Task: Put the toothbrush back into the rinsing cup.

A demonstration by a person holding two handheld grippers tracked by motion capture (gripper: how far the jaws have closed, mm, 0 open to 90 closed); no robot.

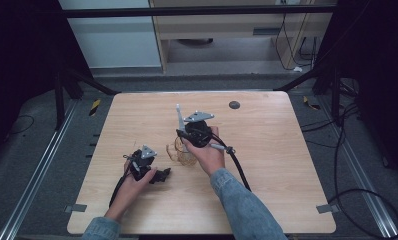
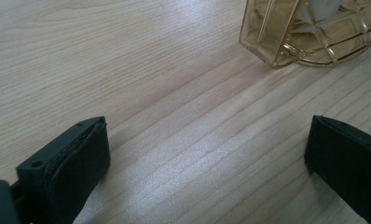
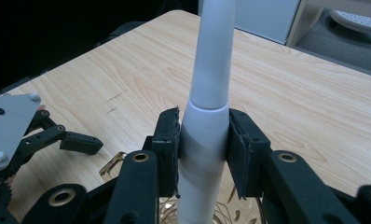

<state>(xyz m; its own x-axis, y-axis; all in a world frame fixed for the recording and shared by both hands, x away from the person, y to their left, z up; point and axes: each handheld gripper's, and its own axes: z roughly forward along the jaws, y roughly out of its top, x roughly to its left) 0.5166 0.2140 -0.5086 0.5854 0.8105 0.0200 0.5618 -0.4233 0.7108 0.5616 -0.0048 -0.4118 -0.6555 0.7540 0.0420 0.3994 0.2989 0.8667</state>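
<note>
High view: right gripper point(image 1: 183, 131) clamps white rod point(image 1: 179, 118) upright over amber wire basket point(image 1: 183, 154), left gripper point(image 1: 163, 175) rests on wooden table point(image 1: 267, 150) nearby.

Right gripper view: both black pads point(image 3: 167, 140) press on the rod's wider lower section point(image 3: 204, 140), narrower part rising straight above; gold wirework of the basket point(image 3: 111, 168) below the jaws; rod's foot hidden, contact with the basket can't be told. Left gripper view: jaws spread wide, nothing between them, bare tabletop point(image 2: 174, 116) underneath, basket point(image 2: 314, 32) ahead and apart from the pads. Left gripper point(image 3: 72, 140) also seen at lower left of right gripper view, just beside the basket. Dark round spot point(image 1: 234, 105) near far table edge.
</note>
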